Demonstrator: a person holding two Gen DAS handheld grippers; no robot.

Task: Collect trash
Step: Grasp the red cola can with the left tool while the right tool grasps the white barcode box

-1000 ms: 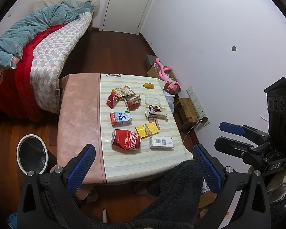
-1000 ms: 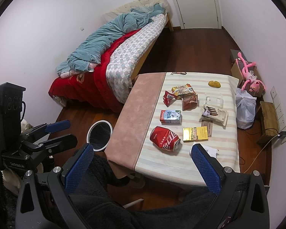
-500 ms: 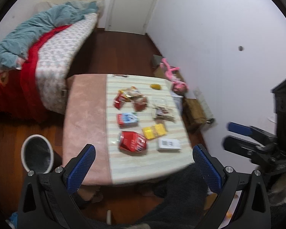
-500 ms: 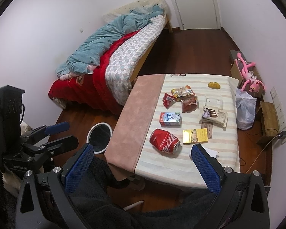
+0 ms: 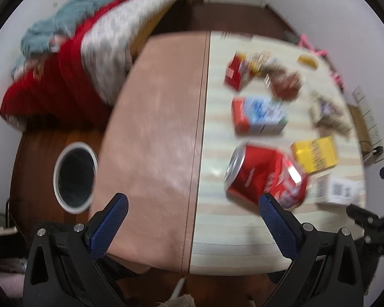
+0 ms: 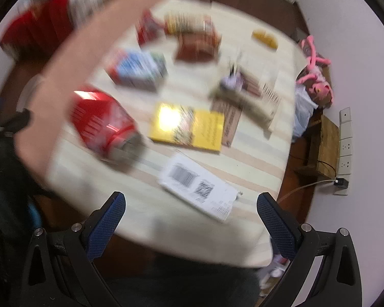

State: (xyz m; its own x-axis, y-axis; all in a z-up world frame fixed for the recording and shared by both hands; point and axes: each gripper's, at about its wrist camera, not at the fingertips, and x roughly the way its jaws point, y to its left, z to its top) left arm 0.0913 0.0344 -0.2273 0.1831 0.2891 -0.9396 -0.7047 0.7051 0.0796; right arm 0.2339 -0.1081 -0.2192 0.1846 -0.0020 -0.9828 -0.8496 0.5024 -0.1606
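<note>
From the left wrist, the left gripper point(image 5: 192, 212) stands wide and empty above the near edge of the bench point(image 5: 151, 133). The red soda can point(image 5: 266, 176) lies on its side on the striped half of the cloth, just beyond the right-hand finger. A can like this is probably light, thin-walled and slick; it would roll, and a hard squeeze would dent it, so the sound hold is across the middle of its round body. Behind it sit a red-and-blue carton point(image 5: 258, 115) and a yellow packet point(image 5: 316, 153), with crumpled wrappers point(image 5: 263, 71) farther back. The white-rimmed bin point(image 5: 75, 176) waits on the floor left of the bench.

From the right wrist, the right gripper point(image 6: 190, 212) is likewise spread wide with nothing between its fingers. A white flat box with barcodes point(image 6: 198, 186) lies nearest, ahead of the fingers; it looks light and stiff, best pinched across its short edges. The soda can point(image 6: 102, 122) lies to the left and the yellow packet point(image 6: 188, 128) in the middle. Heavy blur hides finer detail.
</note>
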